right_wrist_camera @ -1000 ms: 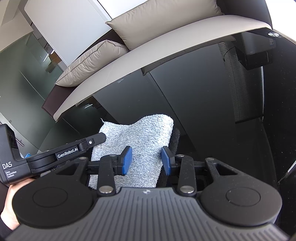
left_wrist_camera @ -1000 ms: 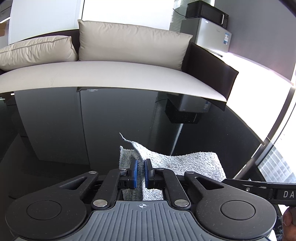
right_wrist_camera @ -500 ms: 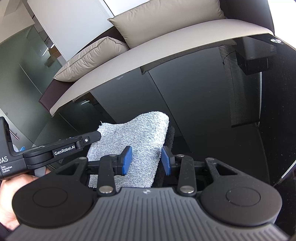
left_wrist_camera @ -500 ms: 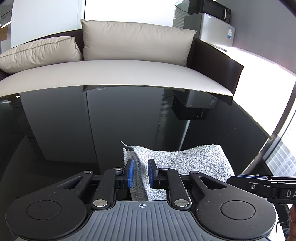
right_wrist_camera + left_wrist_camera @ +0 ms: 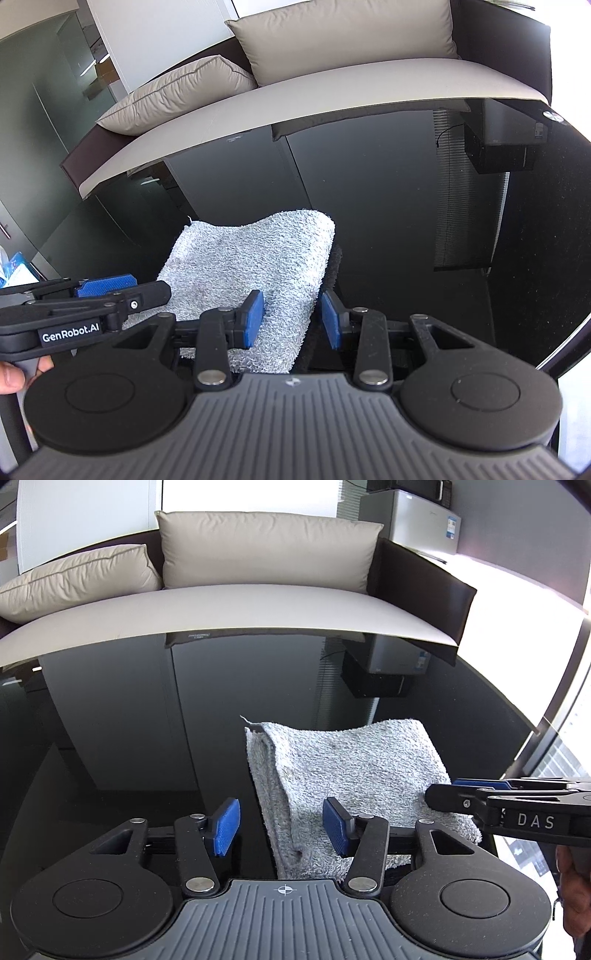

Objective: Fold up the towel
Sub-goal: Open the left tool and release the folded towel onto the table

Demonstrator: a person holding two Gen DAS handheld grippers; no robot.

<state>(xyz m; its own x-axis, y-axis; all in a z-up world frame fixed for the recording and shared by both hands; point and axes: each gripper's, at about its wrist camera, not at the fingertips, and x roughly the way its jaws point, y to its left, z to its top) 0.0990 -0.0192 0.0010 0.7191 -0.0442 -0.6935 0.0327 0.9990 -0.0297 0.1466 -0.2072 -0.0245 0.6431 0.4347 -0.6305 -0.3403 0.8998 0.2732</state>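
A glossy black worktop (image 5: 110, 738) is seen, with a folded grey towel (image 5: 354, 771) lying on it as the landmark. At the towel's left edge, the left hand-held gripper (image 5: 282, 827) is seen with its blue pads parted and opening; the towel's near left corner lies between them, unpressed. At the towel's right edge, the right hand-held gripper (image 5: 291, 319) is held with pads apart, straddling the edge without pinching it. Beyond the towel, a beige sofa (image 5: 258, 605) is visible.
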